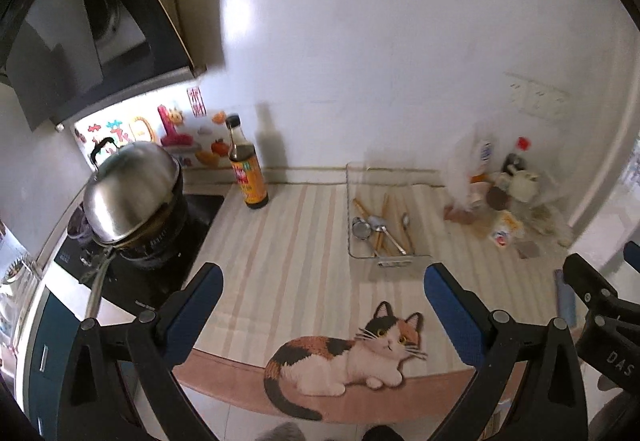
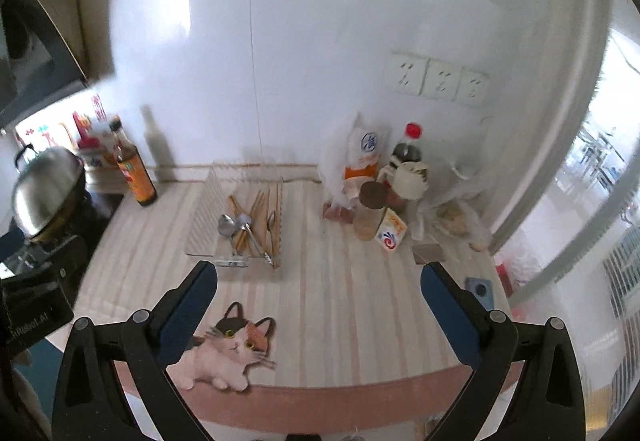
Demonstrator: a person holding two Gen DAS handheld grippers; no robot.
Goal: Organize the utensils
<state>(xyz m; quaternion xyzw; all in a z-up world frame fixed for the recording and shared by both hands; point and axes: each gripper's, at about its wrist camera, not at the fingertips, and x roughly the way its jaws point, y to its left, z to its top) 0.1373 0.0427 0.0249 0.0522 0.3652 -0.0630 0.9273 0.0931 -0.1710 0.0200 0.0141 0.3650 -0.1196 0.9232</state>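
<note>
A clear tray (image 1: 362,253) (image 2: 200,237) lies on the striped counter and holds metal spoons (image 1: 380,227) (image 2: 228,225) and several wooden chopsticks (image 1: 384,209) (image 2: 258,209), all mixed together. My left gripper (image 1: 320,281) is open and empty, above the counter's front edge, well short of the tray. My right gripper (image 2: 318,281) is open and empty, also at the front edge, with the tray ahead to its left. The right gripper's body shows at the right edge of the left wrist view (image 1: 600,305).
A dark sauce bottle (image 1: 246,165) (image 2: 134,169) stands at the back left beside a stove with a steel-lidded pot (image 1: 132,197) (image 2: 44,189). Bags, a soda bottle (image 2: 408,149), jars and a small box (image 2: 390,233) crowd the back right corner. A cat picture (image 1: 344,357) marks the counter front.
</note>
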